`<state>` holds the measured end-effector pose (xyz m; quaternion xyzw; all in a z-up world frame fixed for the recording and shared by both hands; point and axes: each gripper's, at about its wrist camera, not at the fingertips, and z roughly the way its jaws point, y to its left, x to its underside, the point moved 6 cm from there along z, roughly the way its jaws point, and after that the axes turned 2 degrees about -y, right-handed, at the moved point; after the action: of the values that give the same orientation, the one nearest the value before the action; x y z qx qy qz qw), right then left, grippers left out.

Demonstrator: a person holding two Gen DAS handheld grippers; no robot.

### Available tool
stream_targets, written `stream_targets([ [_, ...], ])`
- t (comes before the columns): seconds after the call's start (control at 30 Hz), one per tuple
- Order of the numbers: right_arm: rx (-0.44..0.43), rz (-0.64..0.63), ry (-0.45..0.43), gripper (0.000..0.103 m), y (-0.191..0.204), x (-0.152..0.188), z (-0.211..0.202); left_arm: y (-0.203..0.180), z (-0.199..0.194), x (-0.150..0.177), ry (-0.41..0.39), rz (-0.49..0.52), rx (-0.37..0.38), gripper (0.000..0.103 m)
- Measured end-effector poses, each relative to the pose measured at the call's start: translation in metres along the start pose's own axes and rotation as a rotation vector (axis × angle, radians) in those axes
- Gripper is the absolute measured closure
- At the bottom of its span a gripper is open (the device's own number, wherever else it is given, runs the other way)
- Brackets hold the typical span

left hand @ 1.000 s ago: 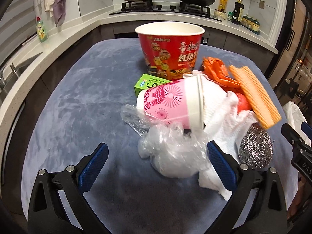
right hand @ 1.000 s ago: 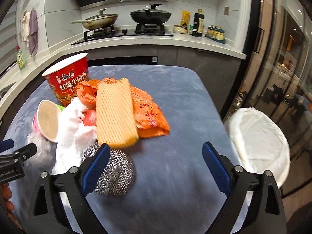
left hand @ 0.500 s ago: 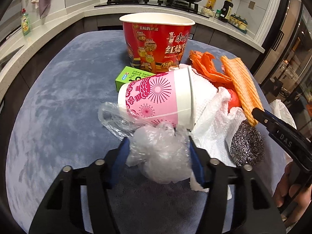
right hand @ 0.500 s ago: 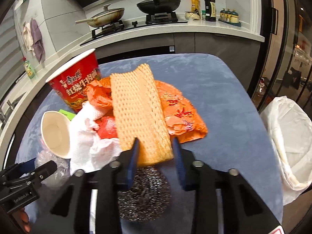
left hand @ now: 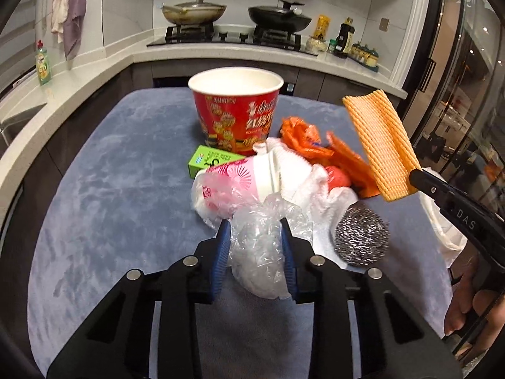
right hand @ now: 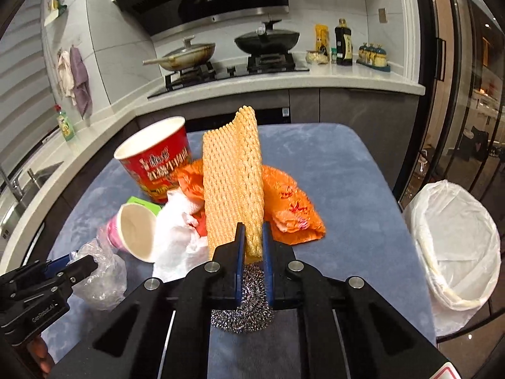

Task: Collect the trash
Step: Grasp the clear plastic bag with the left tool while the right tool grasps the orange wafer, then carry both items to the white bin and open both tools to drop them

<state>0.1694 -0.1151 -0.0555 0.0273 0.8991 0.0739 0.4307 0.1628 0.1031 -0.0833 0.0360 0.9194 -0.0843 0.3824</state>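
My left gripper (left hand: pixel 255 225) pinches a crumpled clear plastic bag (left hand: pixel 258 252) between its blue pads, its jaws still closing, and the bag hangs just above the blue table cloth (left hand: pixel 110 189). My right gripper (right hand: pixel 252 225) is shut on the near end of an orange foam net sleeve (right hand: pixel 232 173), which stands up off the pile and also shows as the foam sleeve (left hand: pixel 378 142) at the right of the left wrist view. Beneath it lies a steel wool scourer (right hand: pixel 243 309).
On the cloth sit a red noodle tub (left hand: pixel 236 107), a tipped pink paper cup (left hand: pixel 233 180), a green box (left hand: pixel 211 159), white tissue (left hand: pixel 315 183) and an orange wrapper (right hand: pixel 290 211). A bin with a white liner (right hand: pixel 454 246) stands right of the table. Counter and stove lie behind.
Both grippers went from wide open to shut, the left on the plastic bag, the right on the foam sleeve. Both then rose, lifting bag and sleeve off the pile.
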Motion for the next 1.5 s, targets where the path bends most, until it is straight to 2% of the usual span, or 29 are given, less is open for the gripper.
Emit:
stream_targets([
  [0.2, 0.030, 0.024, -0.072, 0.093, -0.020, -0.015, -0.042, -0.030, -0.037, -0.018, -0.071, 0.052, 0.054, 0.074],
  [0.3, 0.064, 0.040, -0.106, 0.093, -0.038, -0.019, -0.063, -0.061, -0.051, -0.028, -0.100, 0.096, 0.108, 0.074],
  [0.5, 0.174, 0.086, -0.146, 0.093, -0.096, -0.021, -0.098, -0.138, -0.064, -0.046, -0.152, 0.209, 0.232, 0.074],
  [0.67, 0.293, 0.135, -0.133, 0.093, -0.164, -0.011, -0.112, -0.207, -0.060, -0.057, -0.174, 0.288, 0.347, 0.074],
  [0.83, 0.391, 0.206, -0.086, 0.093, -0.226, 0.009, -0.111, -0.283, -0.036, -0.055, -0.141, 0.360, 0.464, 0.073],
  [0.9, 0.417, 0.229, -0.062, 0.093, -0.245, 0.018, -0.106, -0.306, -0.024, -0.054, -0.121, 0.380, 0.485, 0.073],
  [1.1, 0.467, 0.282, -0.004, 0.093, -0.291, 0.037, -0.090, -0.373, 0.021, -0.045, -0.010, 0.419, 0.570, 0.073],
  [1.3, 0.477, 0.340, 0.051, 0.091, -0.322, 0.052, -0.066, -0.413, 0.062, -0.034, 0.062, 0.469, 0.570, 0.072],
  [1.5, 0.468, 0.385, 0.076, 0.089, -0.336, 0.062, -0.048, -0.427, 0.087, -0.026, 0.100, 0.457, 0.568, 0.070],
])
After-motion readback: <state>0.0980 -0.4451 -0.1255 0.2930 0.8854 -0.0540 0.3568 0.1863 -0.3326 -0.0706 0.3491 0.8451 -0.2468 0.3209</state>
